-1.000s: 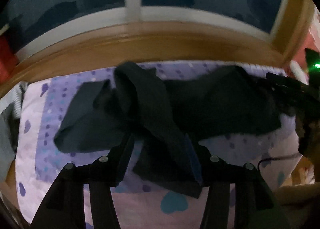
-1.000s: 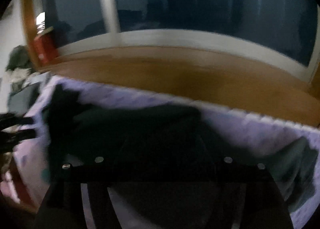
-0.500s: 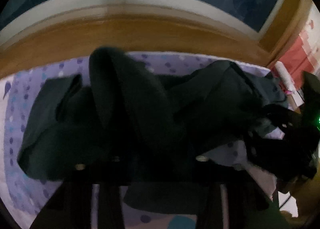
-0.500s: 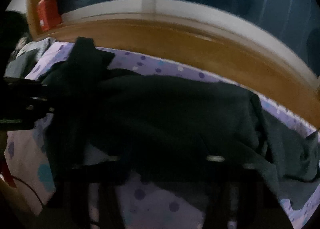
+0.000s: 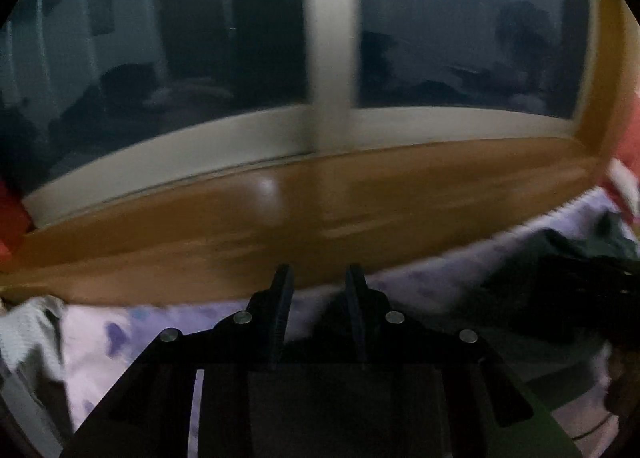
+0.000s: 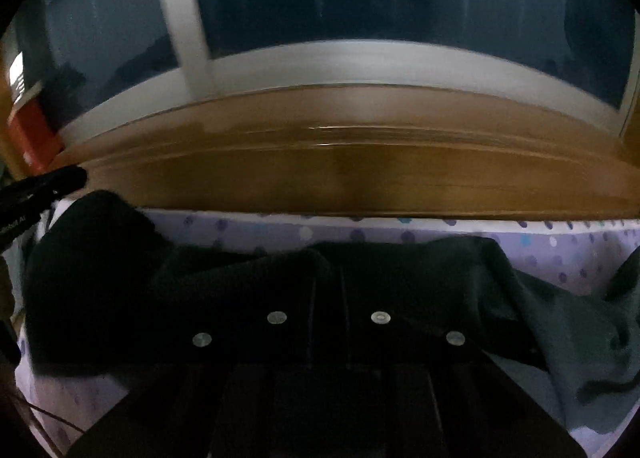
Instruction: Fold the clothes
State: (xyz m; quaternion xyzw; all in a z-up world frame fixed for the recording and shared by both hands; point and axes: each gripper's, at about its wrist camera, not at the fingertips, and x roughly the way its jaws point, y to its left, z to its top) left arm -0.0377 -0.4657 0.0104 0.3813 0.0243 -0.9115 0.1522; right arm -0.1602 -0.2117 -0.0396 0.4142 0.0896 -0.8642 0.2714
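In the left wrist view, a pale grey cloth [image 5: 28,334] lies crumpled at the far left edge of the bed, on the lilac sheet [image 5: 132,334] with its purple blots. Beyond the sheet runs a wooden ledge [image 5: 280,226], and above that a white-framed window [image 5: 328,58] with dark glass. The left gripper [image 5: 319,278] stands in the middle of the view, its two black fingers [image 5: 282,290] a narrow gap apart; dark fabric shows low between them, but blur and shadow hide whether the pads press on it, so a grip cannot be told. To the right, a heap of dark clothing [image 5: 560,290] lies on the sheet, well apart from the fingertips.

In the right wrist view, a red box [image 6: 30,134] stands at the far left on the ledge, and just below it a black tool tip [image 6: 44,186] reaches in from the edge. The dark garment [image 6: 160,282] spreads across the dotted sheet [image 6: 560,246] from the left side to past the middle, its greyer part [image 6: 580,338] bunched at the right. The right gripper [image 6: 328,286] sits at the centre, its jaws nearly together and sunk into the black cloth, seemingly pinching a fold of it, though the darkness hides the pads.
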